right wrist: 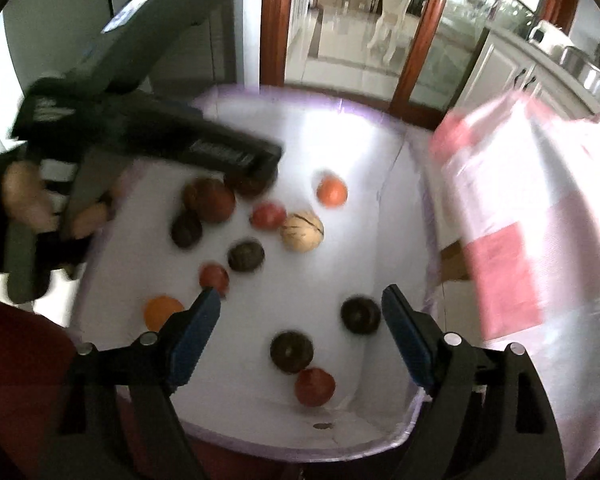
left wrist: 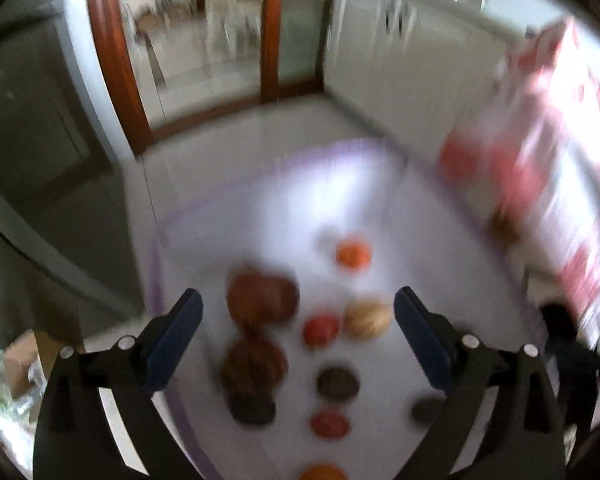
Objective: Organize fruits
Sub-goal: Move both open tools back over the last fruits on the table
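1. White mat (right wrist: 340,152): a pale sheet with a lilac edge carries all the fruit. It looks smooth, so round fruit will likely roll if nudged.
2. Left gripper (left wrist: 298,320): jaws stand wide apart with nothing between the pads, above the fruit on the left half of the mat. This view is badly blurred. In the right wrist view the same tool is seen held by a hand (right wrist: 24,196) at the mat's left edge.
3. Right gripper (right wrist: 302,312): jaws likewise spread and empty, over the near end of the mat.
4. Large reddish-brown fruit (right wrist: 210,198): the biggest piece, at the left of the mat beside a dark one. Judged the heaviest; best taken across its widest part.
5. Pale striped fruit (right wrist: 302,230): mid-mat, touching or just beside a red fruit (right wrist: 269,215). The skin looks thin and probably bruises (a light squeeze advised).
6. Dark round fruits (right wrist: 292,351): one lies between the right jaws' line of sight, another (right wrist: 361,314) near the right pad. They appear firm-shelled and glossy, so possibly slippery; grip at the equator.
7. Orange fruit (right wrist: 332,192): alone at the far end, well apart from the rest. Probably light and firm.
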The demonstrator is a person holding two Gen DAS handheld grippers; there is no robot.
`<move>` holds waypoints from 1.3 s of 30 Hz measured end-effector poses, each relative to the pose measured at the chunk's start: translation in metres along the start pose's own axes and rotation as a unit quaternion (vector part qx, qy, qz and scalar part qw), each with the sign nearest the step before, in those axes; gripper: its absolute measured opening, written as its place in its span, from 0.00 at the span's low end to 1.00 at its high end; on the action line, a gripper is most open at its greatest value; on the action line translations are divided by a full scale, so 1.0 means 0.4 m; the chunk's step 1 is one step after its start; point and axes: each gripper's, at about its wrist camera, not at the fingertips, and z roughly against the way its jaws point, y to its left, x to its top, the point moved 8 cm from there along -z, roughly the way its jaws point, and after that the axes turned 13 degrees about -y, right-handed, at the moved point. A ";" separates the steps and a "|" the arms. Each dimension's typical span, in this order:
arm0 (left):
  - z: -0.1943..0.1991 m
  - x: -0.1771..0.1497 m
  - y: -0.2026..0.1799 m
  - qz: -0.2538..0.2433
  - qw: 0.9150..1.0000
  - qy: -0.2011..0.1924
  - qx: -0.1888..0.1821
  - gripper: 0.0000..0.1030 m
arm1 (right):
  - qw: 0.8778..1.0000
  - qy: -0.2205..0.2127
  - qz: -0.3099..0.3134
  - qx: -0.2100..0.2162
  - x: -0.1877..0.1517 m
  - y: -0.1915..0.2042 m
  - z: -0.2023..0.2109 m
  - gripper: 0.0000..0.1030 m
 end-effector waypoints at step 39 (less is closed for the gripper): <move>-0.084 0.210 -1.590 -0.132 0.922 0.047 -0.362 0.99 | 0.691 -0.132 -0.527 -0.476 -0.542 -1.243 0.817 0.85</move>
